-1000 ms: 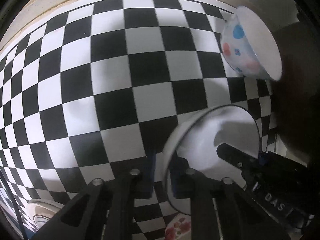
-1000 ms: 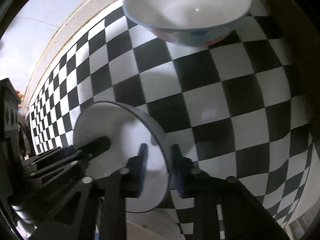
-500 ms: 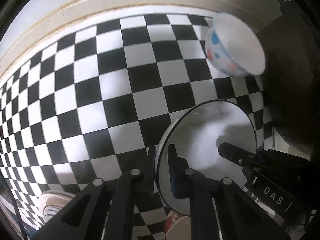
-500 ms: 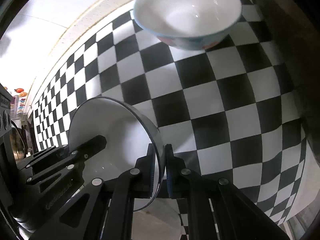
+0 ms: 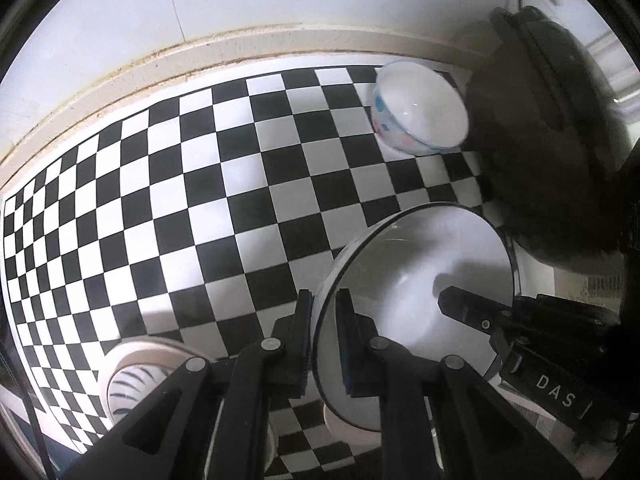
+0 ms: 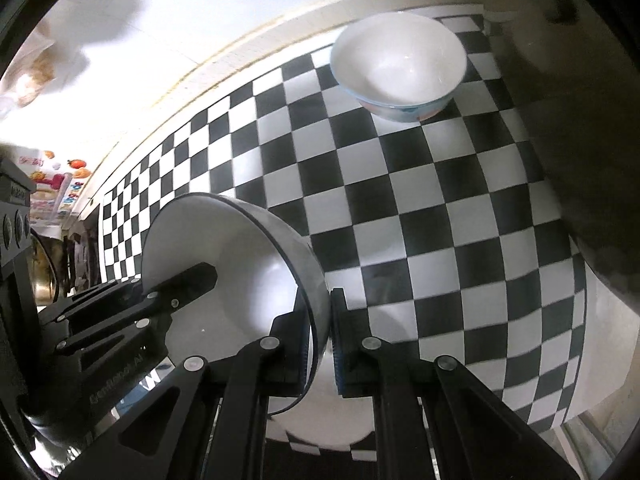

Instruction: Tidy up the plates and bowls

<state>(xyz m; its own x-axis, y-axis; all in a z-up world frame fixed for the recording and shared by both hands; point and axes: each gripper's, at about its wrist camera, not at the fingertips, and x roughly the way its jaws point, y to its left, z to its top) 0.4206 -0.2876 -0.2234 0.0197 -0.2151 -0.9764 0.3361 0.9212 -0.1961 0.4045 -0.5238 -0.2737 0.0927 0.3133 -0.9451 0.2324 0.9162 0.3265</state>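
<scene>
A white bowl with a dark rim [image 5: 420, 276] hangs tilted above the checkered cloth [image 5: 200, 200], gripped on two opposite sides of its rim. My left gripper [image 5: 324, 300] is shut on its near rim in the left wrist view. My right gripper [image 6: 320, 304] is shut on the same bowl [image 6: 240, 280], one pad inside and one outside. Each view shows the other gripper's fingers [image 6: 180, 284] reaching into the bowl from the far side. A spotted white bowl [image 6: 400, 64] stands upright at the back of the cloth, apart from both grippers.
A dark pot [image 5: 560, 140] stands right of the spotted bowl [image 5: 420, 108]. A blue-striped bowl [image 5: 132, 384] sits at the cloth's near left. A white dish [image 6: 340, 420] lies under the held bowl. The pale wall [image 5: 280, 8] bounds the counter behind.
Both grippers have risen with the white bowl held between them. The cloth and spotted bowl look smaller and farther off, and the wall has come into view.
</scene>
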